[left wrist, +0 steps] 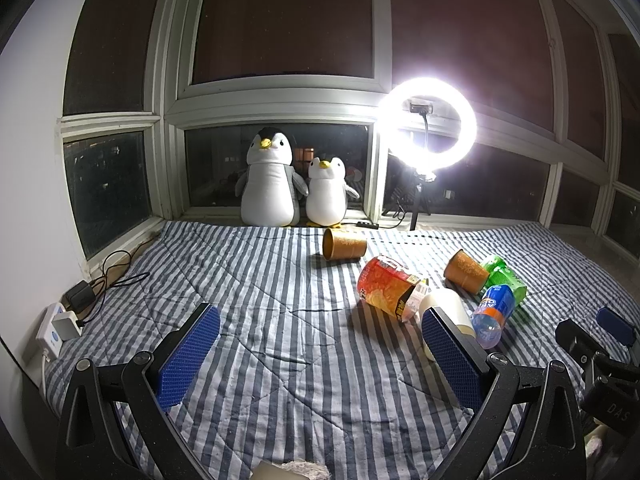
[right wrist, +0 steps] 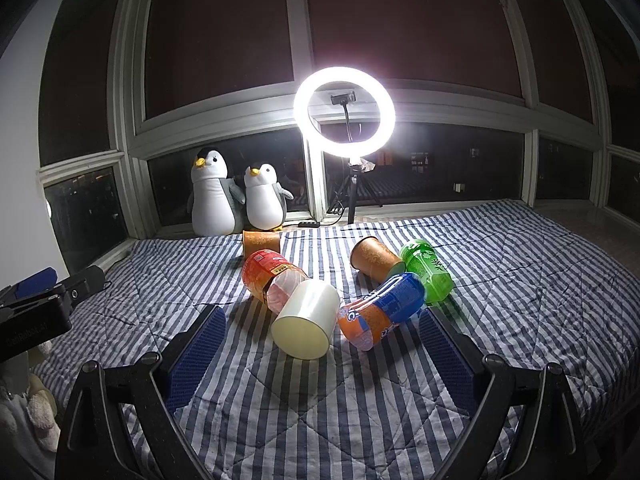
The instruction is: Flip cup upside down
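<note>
Both tongs spread wide, nothing held — right gripper low over the quilt, left gripper off to its left and farther from the clutter.

White cup on its side, mouth toward the right camera, lying roughly between the right pads. Landmark: that cup. Red bottle touching it behind-left; blue-orange bottle just beside it on the right; green bottle and a brown cup farther behind-right; second brown cup well behind, near the penguins.

Likely step: close in on the white cup — the target, at a guess. Best to pinch across the wall mid-length, gently since thin plastic may buckle. Lift clear of both bottles before rotating. Set down mouth-first, flat; soft quilt may tip it.
</note>
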